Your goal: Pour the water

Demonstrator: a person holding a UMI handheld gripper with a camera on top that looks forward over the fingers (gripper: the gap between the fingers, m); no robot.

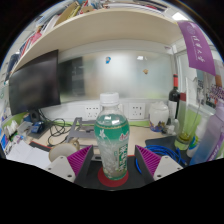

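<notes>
While the hand-held gripper (112,165) sits low at the near edge of the worktop (50,152), a clear plastic bottle (112,145) stands upright right between its two fingers. The magenta pads (78,157) flank the bottle on either side, and honestly I can't tell whether they're actually pressing on it or just sitting around it with a sliver of gap.

The bottle has a white cap, a greenish label wrapped round its middle with some printing I can't read, and a reddish band or base at the bottom. It looks see-through above the label; can't make out the water level.

Other stuff around: far left there's a dark monitor (35,82) with a tangle of cables (58,127) in front of it on the worktop. Behind the bottle, along the far wall, is a row of white sockets or a power strip (80,110), and a white container (157,110) to the right of that. Further right stands a dark bottle (174,103) with a red top, plus some green things near it that are too small to identify. A purple banner (195,45) hangs at the far right. A pale shelf (100,25) runs overhead. The bottle itself blocks most of what's straight ahead.
</notes>
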